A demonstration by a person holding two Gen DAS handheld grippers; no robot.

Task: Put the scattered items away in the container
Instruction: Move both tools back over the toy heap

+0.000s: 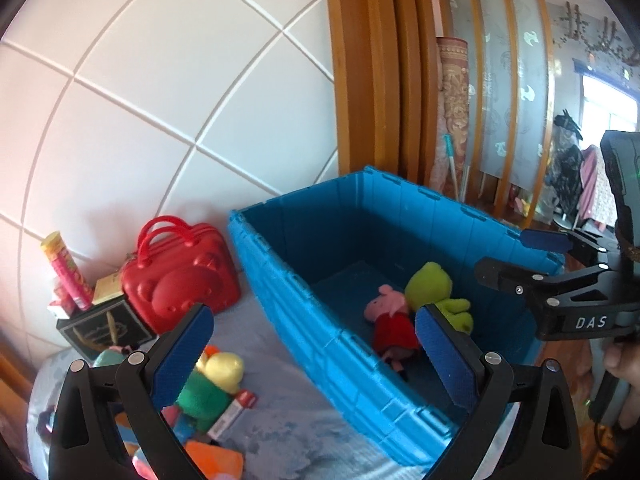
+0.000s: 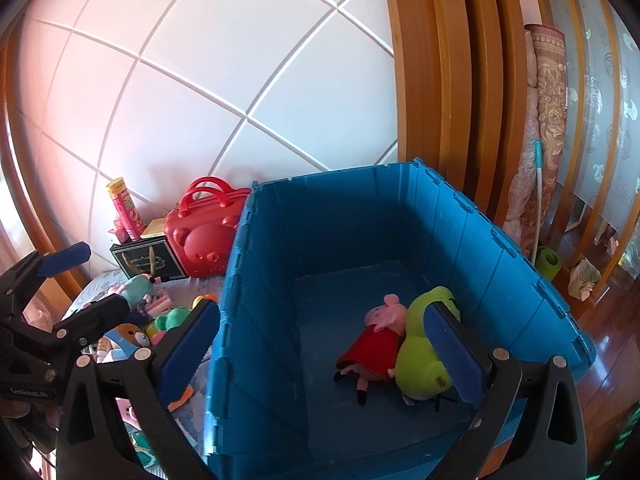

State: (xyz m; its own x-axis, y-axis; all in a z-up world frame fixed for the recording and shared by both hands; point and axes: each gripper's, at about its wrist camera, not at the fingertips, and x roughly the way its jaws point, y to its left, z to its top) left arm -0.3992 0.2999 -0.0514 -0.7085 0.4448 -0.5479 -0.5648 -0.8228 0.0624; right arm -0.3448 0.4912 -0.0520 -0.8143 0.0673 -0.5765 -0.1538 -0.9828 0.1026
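A blue plastic crate (image 1: 304, 280) (image 2: 256, 320) stands on a light blue cloth. Inside lie a pink pig plush in a red dress (image 1: 390, 322) (image 2: 376, 340) and a green frog plush (image 1: 436, 288) (image 2: 420, 360), side by side. My left gripper (image 1: 316, 356) is open and empty, above the crate's near wall. My right gripper (image 2: 324, 352) is open and empty above the crate; it also shows in the left wrist view (image 1: 520, 256) at the right. Scattered toys lie left of the crate, among them a yellow-and-green plush (image 1: 212, 384) and a bear plush (image 2: 130, 336).
A red bear-shaped case (image 1: 180, 276) (image 2: 204, 232), a black box (image 1: 104, 328) (image 2: 144, 260) and a pink-yellow tube (image 1: 64, 268) (image 2: 124, 204) stand against the white panelled wall. Wooden door frames (image 2: 448, 80) and a rolled rug (image 2: 548, 120) are right of the crate.
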